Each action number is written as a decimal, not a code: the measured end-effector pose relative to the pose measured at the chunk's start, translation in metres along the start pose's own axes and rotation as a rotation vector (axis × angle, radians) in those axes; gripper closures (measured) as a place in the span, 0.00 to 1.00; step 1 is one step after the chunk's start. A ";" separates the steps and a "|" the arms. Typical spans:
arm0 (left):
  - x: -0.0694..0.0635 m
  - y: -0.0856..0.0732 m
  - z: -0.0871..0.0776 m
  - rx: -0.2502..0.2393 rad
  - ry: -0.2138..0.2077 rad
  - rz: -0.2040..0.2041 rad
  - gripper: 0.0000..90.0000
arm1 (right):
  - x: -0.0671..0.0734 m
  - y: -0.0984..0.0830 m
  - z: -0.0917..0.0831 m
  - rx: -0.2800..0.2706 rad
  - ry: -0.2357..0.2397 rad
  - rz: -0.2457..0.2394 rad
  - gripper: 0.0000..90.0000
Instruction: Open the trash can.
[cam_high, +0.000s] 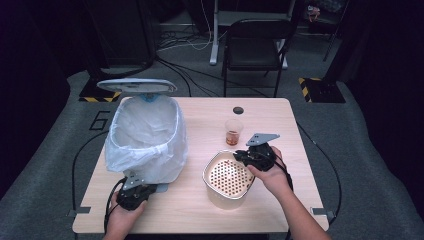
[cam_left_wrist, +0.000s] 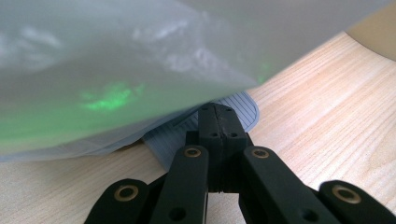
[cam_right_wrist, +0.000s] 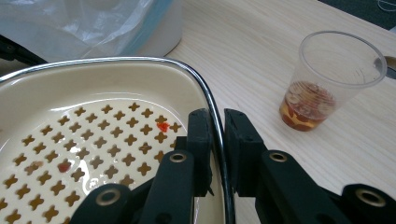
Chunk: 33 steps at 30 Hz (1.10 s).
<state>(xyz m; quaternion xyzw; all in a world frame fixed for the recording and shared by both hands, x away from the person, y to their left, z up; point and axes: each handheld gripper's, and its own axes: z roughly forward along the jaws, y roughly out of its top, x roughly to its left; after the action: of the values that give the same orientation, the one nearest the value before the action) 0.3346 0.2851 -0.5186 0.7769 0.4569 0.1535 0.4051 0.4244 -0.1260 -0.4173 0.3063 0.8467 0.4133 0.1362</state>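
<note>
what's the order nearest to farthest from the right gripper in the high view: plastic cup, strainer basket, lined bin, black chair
1. Strainer basket: the right gripper is clamped on its rim, at the basket's right side.
2. Plastic cup: just beyond the gripper, mid-table.
3. Lined bin: across the table, on the left.
4. Black chair: on the floor past the table's far edge.

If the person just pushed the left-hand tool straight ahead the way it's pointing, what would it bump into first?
Most likely the bin's ribbed grey foot pedal, right at the tip of the left tool, whose jaws are shut together. Just behind hangs the white bin liner. Whether the tool already touches the pedal is hard to tell.
</note>
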 end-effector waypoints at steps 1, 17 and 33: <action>0.000 0.000 0.000 0.000 -0.001 0.000 1.00 | 0.001 0.001 0.001 -0.001 -0.001 0.003 0.89; 0.000 0.000 0.000 -0.003 -0.002 0.000 1.00 | -0.021 0.031 -0.024 -0.101 -0.030 0.033 0.76; 0.001 0.000 0.000 -0.012 -0.013 0.017 1.00 | -0.070 0.038 0.025 -0.064 -0.172 0.125 0.62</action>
<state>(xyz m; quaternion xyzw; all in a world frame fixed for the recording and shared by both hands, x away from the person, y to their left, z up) 0.3353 0.2862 -0.5192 0.7793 0.4467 0.1547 0.4114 0.5062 -0.1373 -0.4044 0.3884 0.7973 0.4202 0.1919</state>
